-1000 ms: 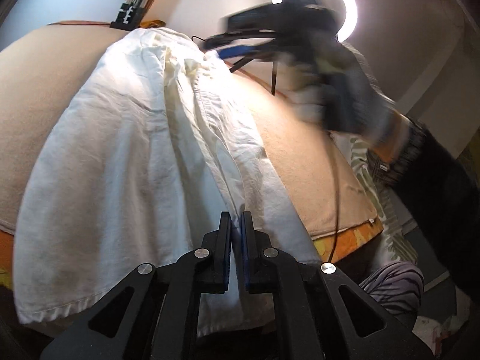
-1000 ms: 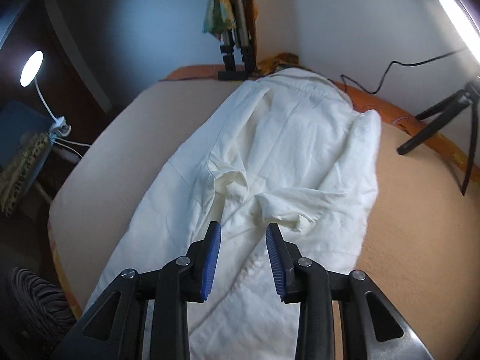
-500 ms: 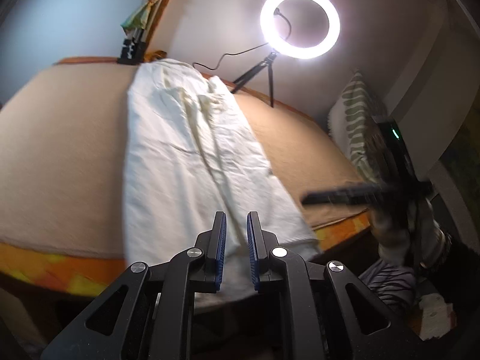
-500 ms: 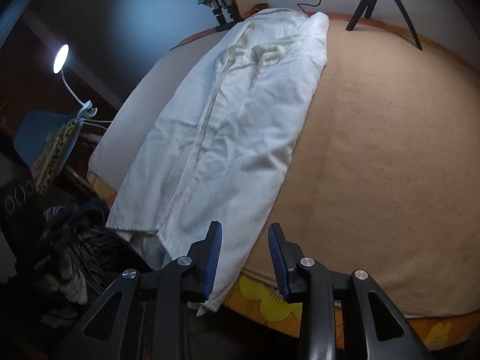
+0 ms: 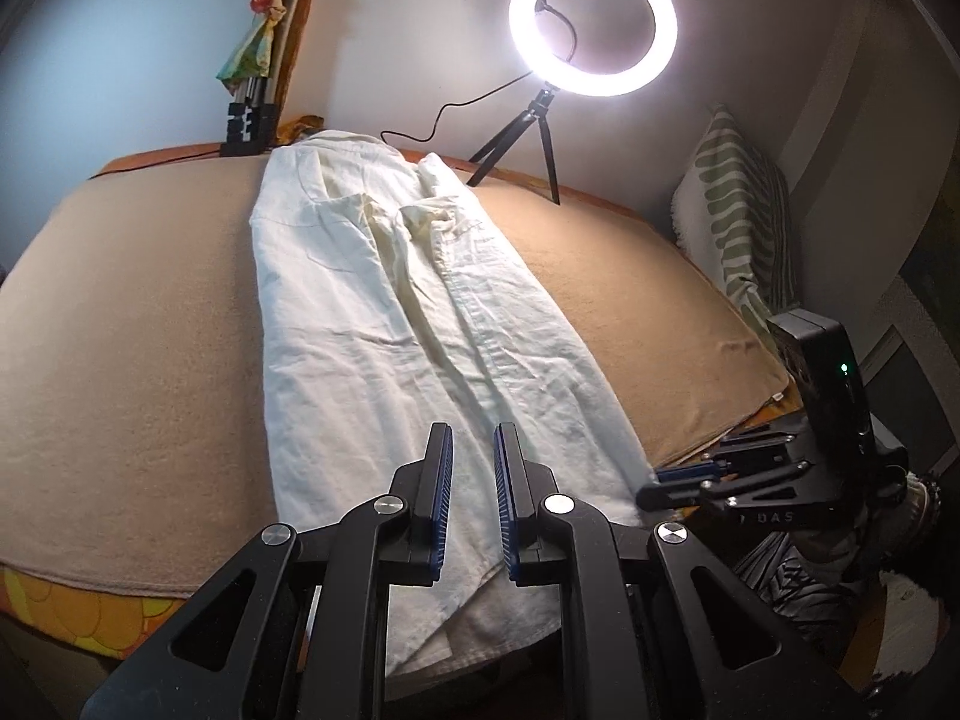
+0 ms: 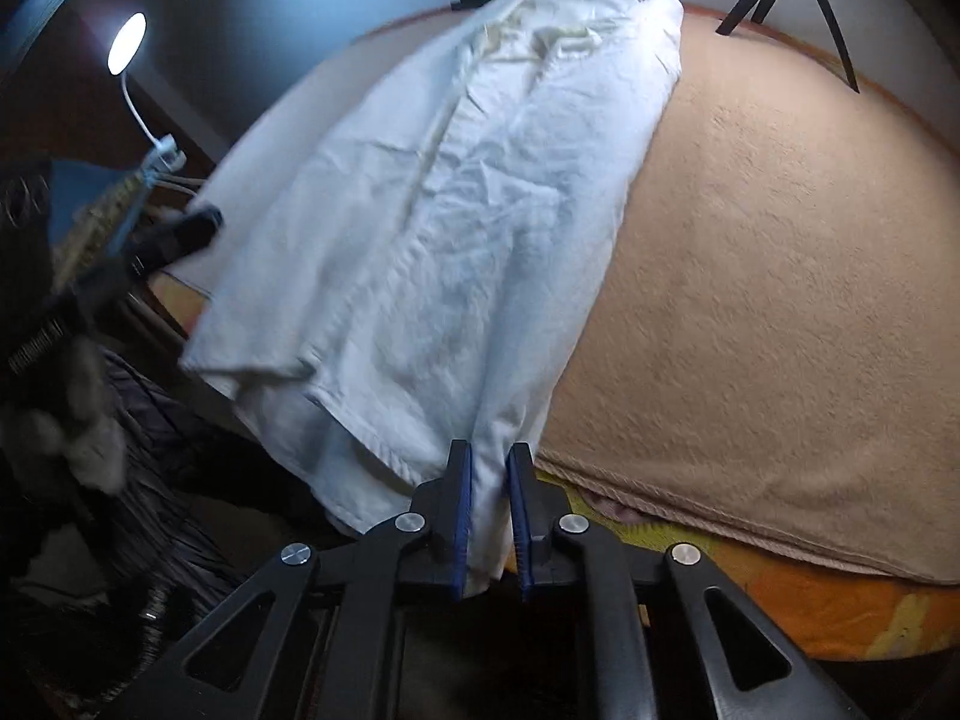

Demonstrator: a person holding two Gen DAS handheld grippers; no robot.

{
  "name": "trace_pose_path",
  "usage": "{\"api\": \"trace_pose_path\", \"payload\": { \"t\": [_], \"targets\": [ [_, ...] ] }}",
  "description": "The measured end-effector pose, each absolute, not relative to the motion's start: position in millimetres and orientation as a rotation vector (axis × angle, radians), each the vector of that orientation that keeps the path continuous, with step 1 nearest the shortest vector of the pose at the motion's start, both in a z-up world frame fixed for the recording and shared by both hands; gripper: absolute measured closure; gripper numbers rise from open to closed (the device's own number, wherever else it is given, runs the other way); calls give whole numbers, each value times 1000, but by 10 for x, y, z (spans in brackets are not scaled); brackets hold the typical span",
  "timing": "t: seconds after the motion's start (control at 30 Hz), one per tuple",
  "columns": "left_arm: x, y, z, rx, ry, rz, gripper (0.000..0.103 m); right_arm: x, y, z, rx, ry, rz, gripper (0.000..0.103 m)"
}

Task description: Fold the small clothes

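Note:
A long cream-white garment [image 5: 384, 324] lies lengthwise on the tan blanket, sides folded inward; its hem hangs over the near edge. It also shows in the right wrist view [image 6: 456, 192]. My left gripper [image 5: 472, 438] hovers above the hem end, jaws slightly apart and empty. My right gripper [image 6: 487, 456] sits at the hem's right corner with the cloth edge between its narrowly parted jaws. The right gripper also shows in the left wrist view [image 5: 678, 480], low at the bed's right edge.
A lit ring light on a tripod [image 5: 591, 24] stands at the far edge of the bed. A striped pillow [image 5: 735, 228] leans at the right. A tan blanket [image 6: 780, 276] covers the bed. A desk lamp [image 6: 127, 51] glows at the left.
My right gripper dropped to the hem's right corner and narrowed around the cloth edge. My left gripper pulled back over the hem, its jaws slightly parted.

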State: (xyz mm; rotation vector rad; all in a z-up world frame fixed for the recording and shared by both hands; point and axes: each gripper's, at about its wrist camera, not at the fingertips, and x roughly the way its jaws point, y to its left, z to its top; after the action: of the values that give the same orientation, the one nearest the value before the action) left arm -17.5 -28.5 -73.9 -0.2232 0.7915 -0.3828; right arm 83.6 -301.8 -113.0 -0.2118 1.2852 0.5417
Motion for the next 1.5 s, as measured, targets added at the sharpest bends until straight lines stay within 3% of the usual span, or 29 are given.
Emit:
{"api": "trace_pose_path", "payload": {
  "t": [0.17,0.43,0.7,1.0,1.27,1.5],
  "targets": [
    [-79,-334,-738,-193,811,-412,91,818,-3018,-837,-260,1175,561,72],
    [-51,-865,-819,-141,827,-560,91,1499,-2977,-488,-280,962,555,79],
    [121,-1304,-921,-72,838,-633,91,2504,-2852,-706,-288,976,555,82],
    [40,-1694,-1252,38,902,-758,89,3076,-2619,-1050,-368,1011,566,84],
    [-148,-1687,-1259,78,846,-775,82,3189,-2435,-1194,-419,1026,548,84],
    [-283,-1269,-912,-12,824,-756,82,2763,-2660,-818,-310,998,576,82]
  ]
}}
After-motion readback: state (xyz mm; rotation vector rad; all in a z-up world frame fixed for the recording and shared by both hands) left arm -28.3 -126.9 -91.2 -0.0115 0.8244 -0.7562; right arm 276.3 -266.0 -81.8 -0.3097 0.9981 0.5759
